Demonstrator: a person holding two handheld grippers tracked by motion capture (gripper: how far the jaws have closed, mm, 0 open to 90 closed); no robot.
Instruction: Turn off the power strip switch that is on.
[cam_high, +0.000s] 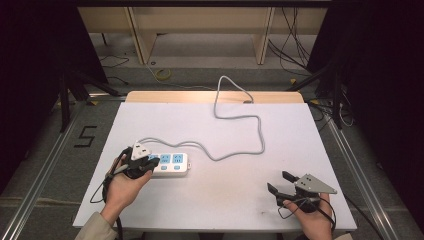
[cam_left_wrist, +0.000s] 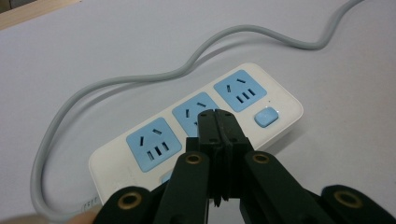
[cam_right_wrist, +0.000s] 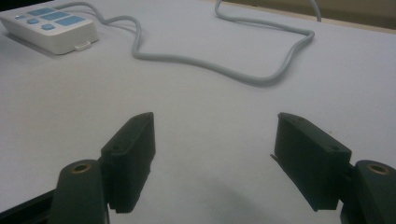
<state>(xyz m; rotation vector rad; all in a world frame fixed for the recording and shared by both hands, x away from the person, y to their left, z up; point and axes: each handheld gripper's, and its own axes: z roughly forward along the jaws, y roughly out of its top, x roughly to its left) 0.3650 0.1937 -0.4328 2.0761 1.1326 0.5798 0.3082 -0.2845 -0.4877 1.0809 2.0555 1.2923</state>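
left claw (cam_high: 152, 162) closed over white power strip (cam_high: 175, 165), right claw (cam_high: 281, 184) open, apart

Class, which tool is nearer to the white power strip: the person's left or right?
Left. The left tool, shut, is over the power strip; the right tool, open, sits far off near the table's other corner.

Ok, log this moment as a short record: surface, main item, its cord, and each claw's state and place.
surface: white table top
main item: white power strip with three blue sockets and blue buttons, lying flat at the left
cord: grey cable snaking from the strip to the far table edge
left claw: shut, nothing between the jaws, tips over the strip's middle socket; whether they touch it cannot be told
right claw: open, nothing between the jaws, near the table's near right corner, apart from strip and cable
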